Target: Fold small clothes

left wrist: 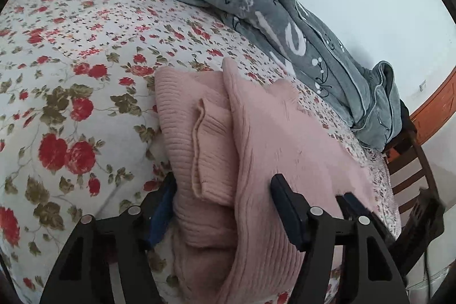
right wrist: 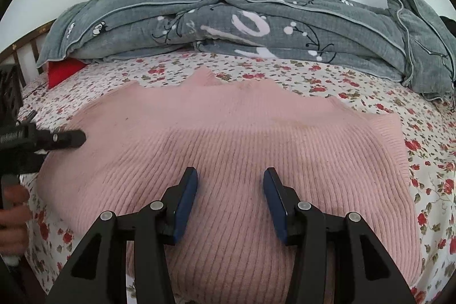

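Pink ribbed sweater [right wrist: 228, 138] lay folded flat on floral bedsheet [left wrist: 71, 76], grey quilt [right wrist: 228, 27] bunched behind. Judged soft, light, limp, stretchy; best pinched at a folded edge or hem. Left gripper [left wrist: 222, 190] spread astride the sweater's end, pads not seen pressing. Right gripper [right wrist: 230, 190] spread above the knit, grasping nothing. Count: one sweater, one quilt, two grippers.

I see a pale pink ribbed sweater [right wrist: 228, 138] on a white bedsheet [right wrist: 327, 81] printed with red roses and olive leaves. At the far side lies a grey quilt [right wrist: 228, 27] with white lettering and black sprigs.
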